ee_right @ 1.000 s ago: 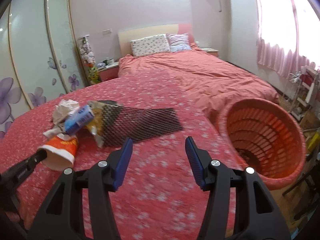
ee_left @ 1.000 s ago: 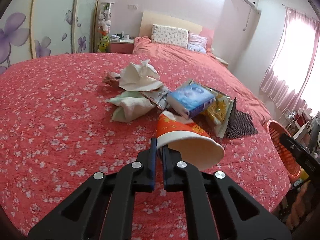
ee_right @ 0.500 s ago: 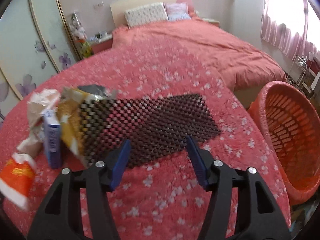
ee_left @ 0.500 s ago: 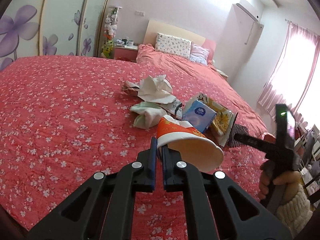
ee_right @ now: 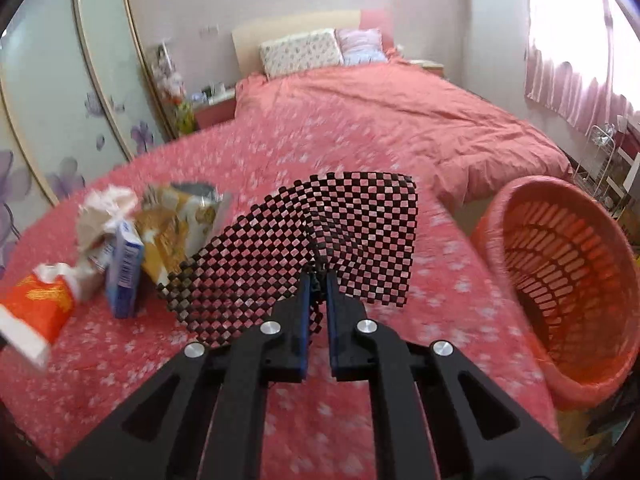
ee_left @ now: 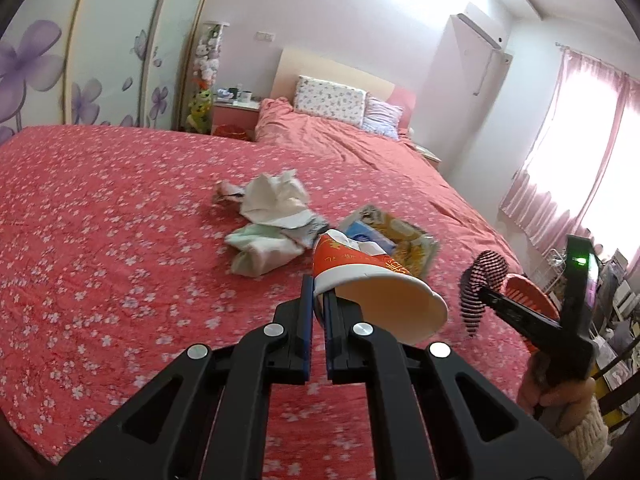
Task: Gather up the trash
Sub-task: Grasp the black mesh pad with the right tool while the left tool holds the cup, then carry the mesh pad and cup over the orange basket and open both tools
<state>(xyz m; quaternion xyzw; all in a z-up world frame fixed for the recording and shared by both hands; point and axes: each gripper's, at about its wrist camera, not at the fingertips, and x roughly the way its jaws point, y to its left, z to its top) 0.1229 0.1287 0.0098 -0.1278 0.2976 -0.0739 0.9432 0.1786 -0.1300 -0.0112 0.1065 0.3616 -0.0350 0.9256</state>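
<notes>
My left gripper (ee_left: 318,292) is shut on the rim of an orange and white paper cup (ee_left: 372,284), held above the red floral bed (ee_left: 100,240). The cup also shows in the right wrist view (ee_right: 34,316). My right gripper (ee_right: 317,280) is shut on a black mesh mat (ee_right: 320,240), lifted off the bed; the mat hangs from it in the left wrist view (ee_left: 480,288). More trash lies on the bed: crumpled paper (ee_left: 276,200), a blue box (ee_right: 126,264) and a yellow bag (ee_right: 176,224).
An orange plastic basket (ee_right: 560,272) stands off the bed's right edge, also seen behind my right gripper in the left wrist view (ee_left: 528,292). Pillows (ee_left: 330,98) lie at the headboard. Wardrobe doors (ee_left: 80,60) run along the left.
My right gripper has closed on the black mesh mat and lifted it off the bed. My left gripper still holds the cup, raised slightly.
</notes>
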